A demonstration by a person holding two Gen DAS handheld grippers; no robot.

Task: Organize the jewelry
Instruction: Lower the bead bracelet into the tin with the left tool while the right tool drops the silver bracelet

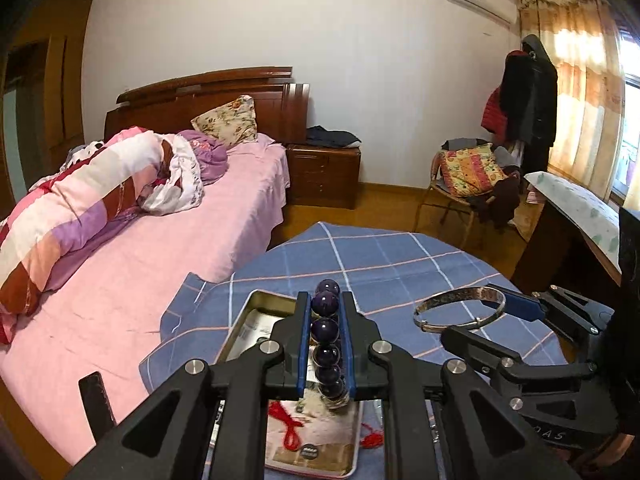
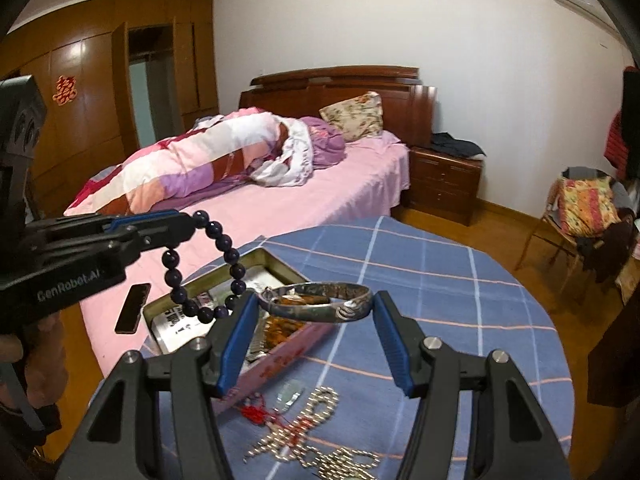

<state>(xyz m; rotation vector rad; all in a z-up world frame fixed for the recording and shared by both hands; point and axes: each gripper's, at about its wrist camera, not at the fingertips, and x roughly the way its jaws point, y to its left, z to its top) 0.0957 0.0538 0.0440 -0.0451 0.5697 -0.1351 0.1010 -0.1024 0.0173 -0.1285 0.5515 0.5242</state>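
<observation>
My left gripper [image 1: 327,308] is shut on a dark purple bead bracelet [image 1: 326,330], held in the air above the open metal tin [image 1: 256,304]. From the right wrist view the bead bracelet [image 2: 224,252] hangs as a loop from the left gripper [image 2: 188,222] over the tin [image 2: 280,258]. My right gripper [image 2: 314,304] is shut on a silver bangle [image 2: 320,306], its blue pads pressing both sides, also raised above the tin's near edge. The bangle [image 1: 460,306] shows at right in the left wrist view.
The round table wears a blue checked cloth [image 2: 460,288]. On it near me lie a silver bead chain [image 2: 316,436], a red knotted cord [image 2: 260,416] and a pale pendant [image 2: 292,394]. A phone [image 2: 133,308] lies on the pink bed [image 2: 340,200]. A chair [image 2: 580,220] stands right.
</observation>
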